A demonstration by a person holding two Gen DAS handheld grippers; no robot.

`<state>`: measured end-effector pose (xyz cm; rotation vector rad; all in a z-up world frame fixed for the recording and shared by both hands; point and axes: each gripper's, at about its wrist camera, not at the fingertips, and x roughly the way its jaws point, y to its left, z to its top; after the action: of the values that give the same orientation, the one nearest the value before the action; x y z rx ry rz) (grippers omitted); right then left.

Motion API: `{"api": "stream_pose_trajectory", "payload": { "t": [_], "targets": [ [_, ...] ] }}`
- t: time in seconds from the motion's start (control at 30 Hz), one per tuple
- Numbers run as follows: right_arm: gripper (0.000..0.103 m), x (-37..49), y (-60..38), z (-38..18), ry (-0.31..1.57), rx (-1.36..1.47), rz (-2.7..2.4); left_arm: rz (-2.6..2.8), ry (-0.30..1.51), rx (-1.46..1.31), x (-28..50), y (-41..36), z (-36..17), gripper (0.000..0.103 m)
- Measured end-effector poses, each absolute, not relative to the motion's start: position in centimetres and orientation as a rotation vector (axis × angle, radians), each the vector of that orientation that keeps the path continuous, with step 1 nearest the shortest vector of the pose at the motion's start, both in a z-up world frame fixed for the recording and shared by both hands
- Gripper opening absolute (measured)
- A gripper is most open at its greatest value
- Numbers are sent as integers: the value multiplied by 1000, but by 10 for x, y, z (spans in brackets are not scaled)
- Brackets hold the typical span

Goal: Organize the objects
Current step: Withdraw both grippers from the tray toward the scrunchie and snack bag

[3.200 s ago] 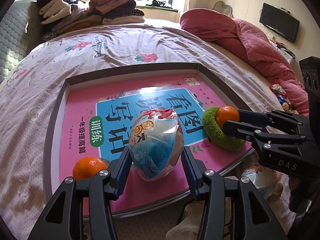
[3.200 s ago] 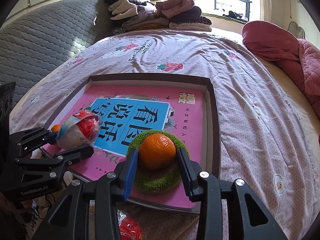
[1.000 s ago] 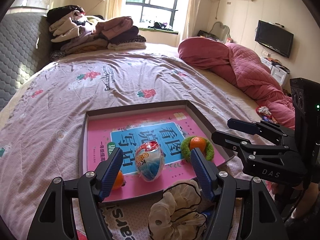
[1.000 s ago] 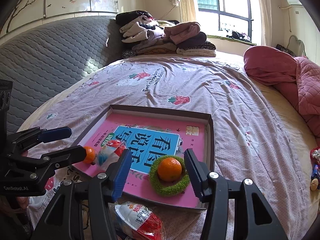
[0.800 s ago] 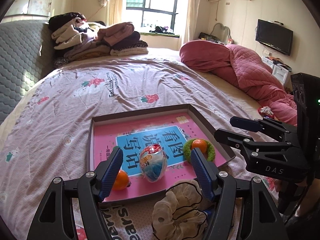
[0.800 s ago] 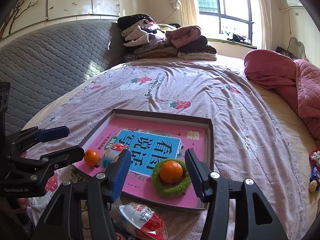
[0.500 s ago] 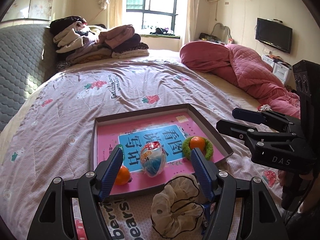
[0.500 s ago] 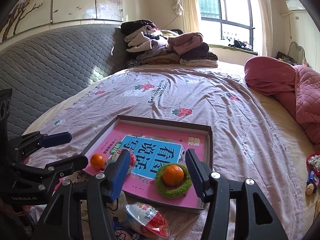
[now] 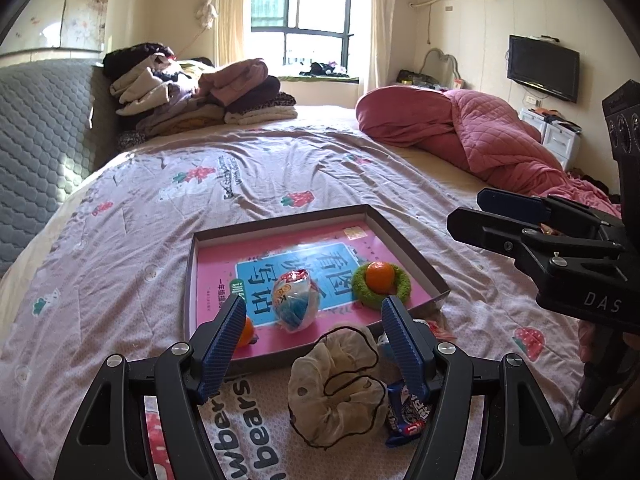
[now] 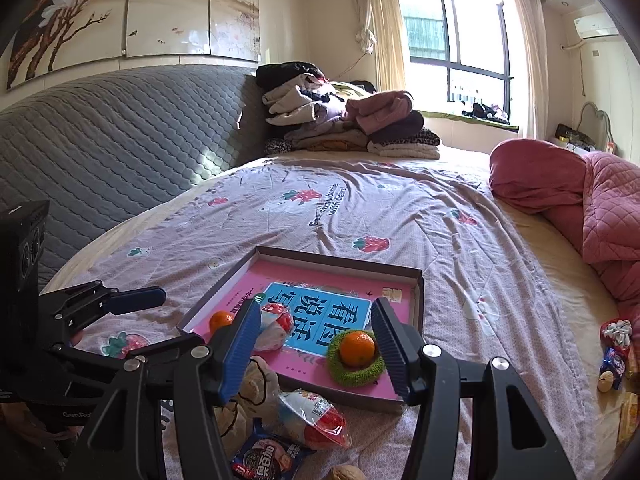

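1. Two grippers sit in your hands above the near edge of the bed, and neither one grips anything.
2. Your left gripper has its blue pads spread wide with nothing pressed between them; beyond them you look down on the tray.
3. Your right gripper also stands with its jaws apart and empty, and it is well clear of the tray's contents.
4. The tray lies on the bedspread near the bed's near edge, with a pink book flat inside it.
5. On the book, toward the tray's right side as you see it from the left wrist, an orange rests in a green ring.
6. A wrapped snack packet stands near the middle of the tray's near edge.
7. A second orange lies at the tray's near left corner; in the left wrist view your left pad partly hides it.
8. Outside the tray, just beside its near edge, a cream scrunchie lies on the bedspread.
9. Touching the scrunchie's right side is a blue biscuit pack, and in the right wrist view another clear snack bag lies next to them.
10. A walnut rests at the bed's near edge, in front of the snack bag.
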<state>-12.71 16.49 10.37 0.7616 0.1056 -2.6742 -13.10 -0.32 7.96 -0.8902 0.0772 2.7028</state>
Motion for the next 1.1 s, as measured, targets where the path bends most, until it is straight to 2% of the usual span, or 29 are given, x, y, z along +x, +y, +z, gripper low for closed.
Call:
{"api": "stream_pose_trajectory", "payload": {
  "t": [0.2, 1.1],
  "targets": [
    [58, -111, 164, 107, 157, 733, -2687, 2728, 76, -870, -118, -4, 83, 72],
    [58, -83, 174, 89, 127, 791, -2674, 2754, 53, -935, -88, -14, 64, 72]
  ]
}}
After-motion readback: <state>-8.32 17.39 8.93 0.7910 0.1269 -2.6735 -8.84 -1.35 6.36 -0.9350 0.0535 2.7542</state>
